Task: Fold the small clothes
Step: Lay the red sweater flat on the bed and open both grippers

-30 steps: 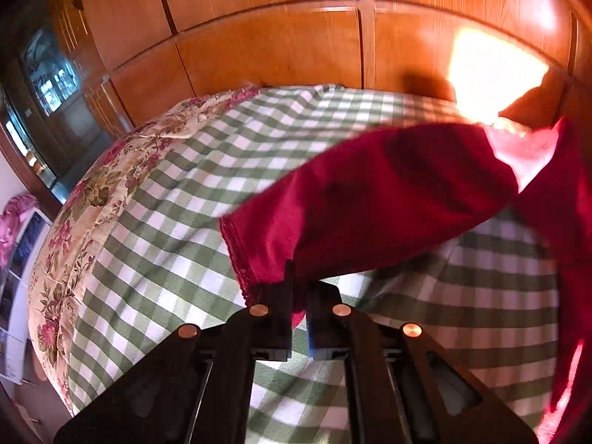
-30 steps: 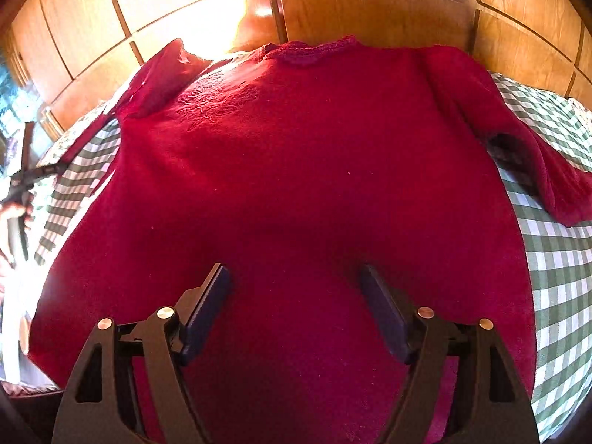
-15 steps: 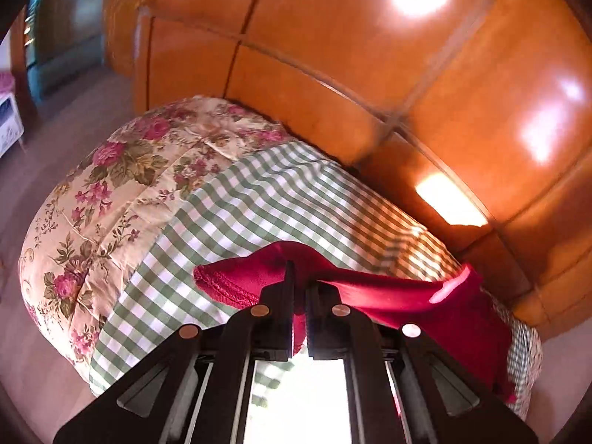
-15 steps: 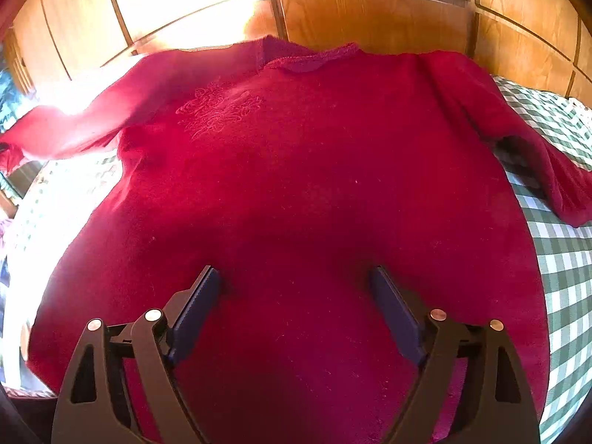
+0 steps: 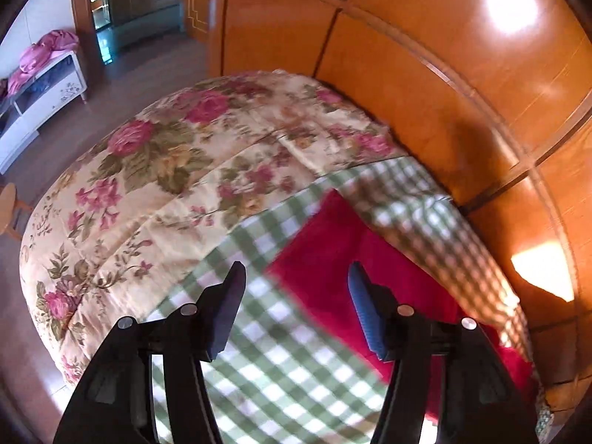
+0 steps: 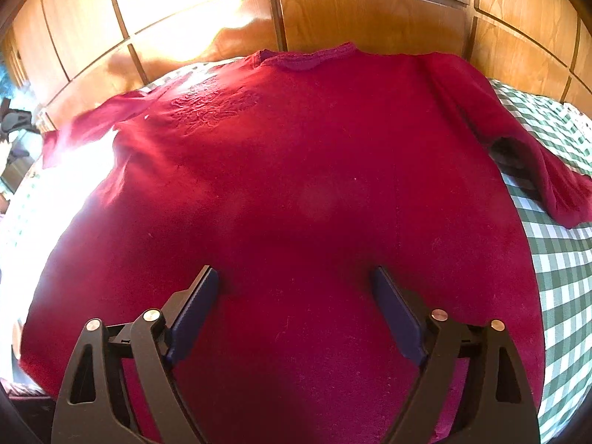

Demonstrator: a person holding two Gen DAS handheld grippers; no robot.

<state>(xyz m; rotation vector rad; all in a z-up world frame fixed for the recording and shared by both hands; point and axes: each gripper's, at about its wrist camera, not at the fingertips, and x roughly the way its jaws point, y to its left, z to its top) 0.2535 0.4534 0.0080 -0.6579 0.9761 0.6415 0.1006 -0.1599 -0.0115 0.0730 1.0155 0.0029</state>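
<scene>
Spread flat, front up, on the green checked cloth (image 6: 562, 266) over the bed: a red sweater (image 6: 296, 185), apparently soft, limp and light, best pinched at a sleeve cuff (image 6: 569, 203) or hem. Above its lower body, right gripper (image 6: 296, 296) with jaws wide apart, empty. Over the left sleeve (image 5: 333, 251), left gripper (image 5: 296, 296) likewise spread, gripping nothing.

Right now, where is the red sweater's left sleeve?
In the right wrist view, the sleeve lies stretched out at far left on the checked cloth, near the wooden headboard.

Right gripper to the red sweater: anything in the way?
Nothing visible. The right gripper is open directly over the red sweater, which lies spread flat on the checked sheet, with no other object on it.
</scene>
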